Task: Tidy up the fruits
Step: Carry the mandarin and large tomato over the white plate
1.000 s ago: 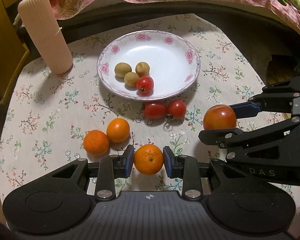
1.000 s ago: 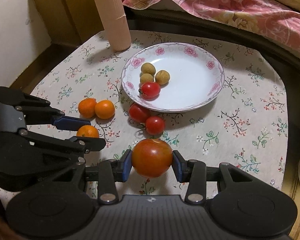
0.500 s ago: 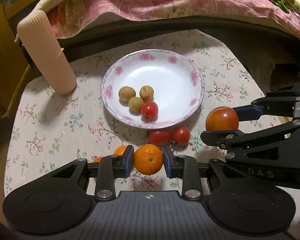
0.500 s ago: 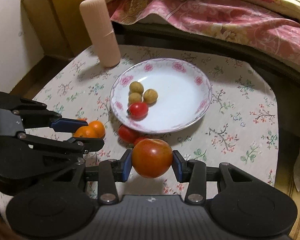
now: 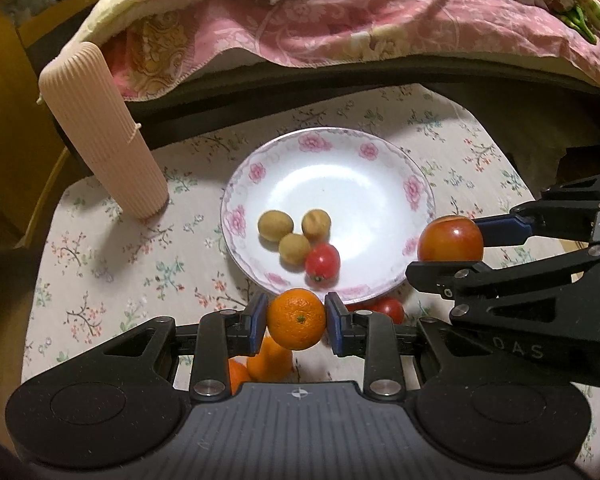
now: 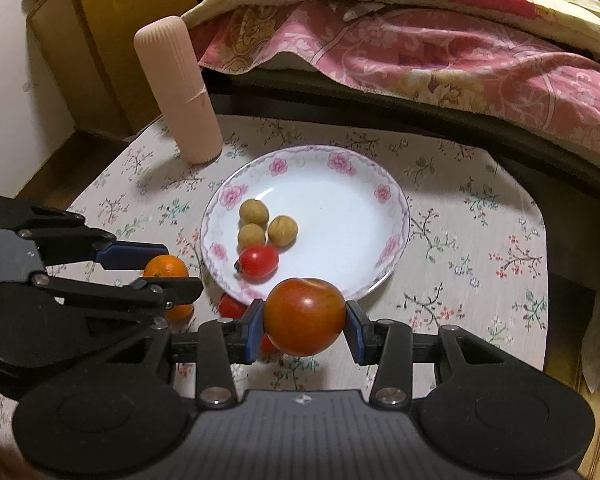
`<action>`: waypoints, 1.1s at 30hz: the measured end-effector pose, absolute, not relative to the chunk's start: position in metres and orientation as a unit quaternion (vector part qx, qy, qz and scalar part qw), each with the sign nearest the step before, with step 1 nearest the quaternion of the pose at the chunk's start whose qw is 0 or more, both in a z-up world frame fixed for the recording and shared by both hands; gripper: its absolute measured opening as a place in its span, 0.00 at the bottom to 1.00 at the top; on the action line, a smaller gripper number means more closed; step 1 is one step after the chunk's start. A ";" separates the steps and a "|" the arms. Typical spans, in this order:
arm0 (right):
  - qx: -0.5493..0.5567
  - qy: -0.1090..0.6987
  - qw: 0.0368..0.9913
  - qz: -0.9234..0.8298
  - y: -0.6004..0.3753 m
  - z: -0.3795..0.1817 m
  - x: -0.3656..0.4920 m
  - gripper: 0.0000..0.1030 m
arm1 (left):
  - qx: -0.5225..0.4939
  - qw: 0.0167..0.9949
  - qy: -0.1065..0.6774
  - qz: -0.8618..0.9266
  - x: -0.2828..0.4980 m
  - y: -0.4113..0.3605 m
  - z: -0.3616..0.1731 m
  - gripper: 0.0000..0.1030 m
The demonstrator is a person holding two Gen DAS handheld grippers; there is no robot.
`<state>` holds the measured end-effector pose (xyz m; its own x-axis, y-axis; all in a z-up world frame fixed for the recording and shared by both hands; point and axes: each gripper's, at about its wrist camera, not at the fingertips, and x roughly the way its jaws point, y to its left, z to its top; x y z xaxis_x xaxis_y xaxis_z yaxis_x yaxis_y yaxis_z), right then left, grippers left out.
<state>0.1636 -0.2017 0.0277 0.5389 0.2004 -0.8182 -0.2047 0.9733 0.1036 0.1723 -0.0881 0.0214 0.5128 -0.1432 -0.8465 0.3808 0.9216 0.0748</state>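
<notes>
Right gripper clamped on a large tomato, above the near rim of a floral plate. Left gripper alongside, gripping an orange.

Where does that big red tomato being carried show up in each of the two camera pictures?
Left wrist view: the big tomato sits at the right edge, clamped in the right gripper, beside the plate's right rim.
Right wrist view: the same tomato is low in the middle, between that gripper's blue pads, over the plate's near rim.
Shared landmark: the flowered plate holding three tan fruits and one small tomato.
</notes>
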 end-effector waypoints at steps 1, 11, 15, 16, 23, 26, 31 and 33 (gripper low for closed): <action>-0.002 0.465 0.878 0.114 -0.202 0.028 0.166 0.41 | 0.125 0.861 0.469 -0.151 0.174 -0.088 0.021 0.36; 0.004 0.464 0.880 0.105 -0.206 0.027 0.183 0.41 | 0.119 0.863 0.467 -0.151 0.188 -0.089 0.019 0.36; 0.008 0.462 0.881 0.103 -0.208 0.026 0.190 0.41 | 0.111 0.865 0.466 -0.152 0.198 -0.090 0.018 0.36; 0.010 0.461 0.881 0.103 -0.210 0.026 0.192 0.41 | 0.110 0.865 0.466 -0.152 0.200 -0.091 0.018 0.36; 0.016 0.459 0.883 0.097 -0.215 0.022 0.204 0.41 | 0.108 0.865 0.468 -0.148 0.212 -0.094 0.013 0.36; 0.019 0.460 0.883 0.097 -0.216 0.019 0.211 0.41 | 0.105 0.865 0.468 -0.146 0.219 -0.094 0.011 0.36; 0.025 0.460 0.882 0.095 -0.218 0.016 0.221 0.41 | 0.099 0.865 0.471 -0.145 0.227 -0.093 0.007 0.36; 0.024 0.461 0.882 0.094 -0.218 0.014 0.224 0.41 | 0.098 0.865 0.471 -0.144 0.229 -0.094 0.006 0.36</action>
